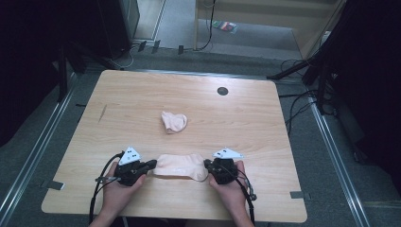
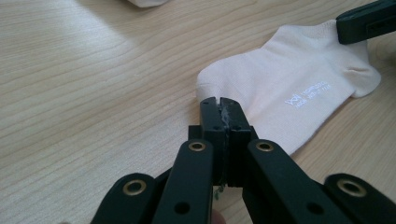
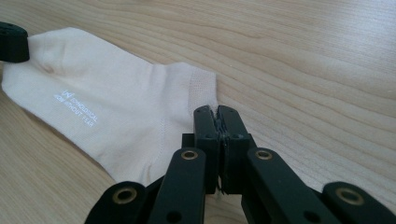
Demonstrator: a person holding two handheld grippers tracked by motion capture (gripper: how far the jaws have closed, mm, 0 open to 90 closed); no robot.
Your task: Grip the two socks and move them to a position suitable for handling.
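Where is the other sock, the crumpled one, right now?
In the high view the crumpled sock lies near the middle of the table, apart from and beyond the flat sock stretched between the left gripper and right gripper.

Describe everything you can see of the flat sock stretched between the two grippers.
The flat sock is a pale peach ankle sock of fine knit, lying flat on the wooden table near its front edge. Small white lettering is printed on its side. The left gripper pinches one end and the right gripper the other, both shut on its fabric. It touches nothing else.
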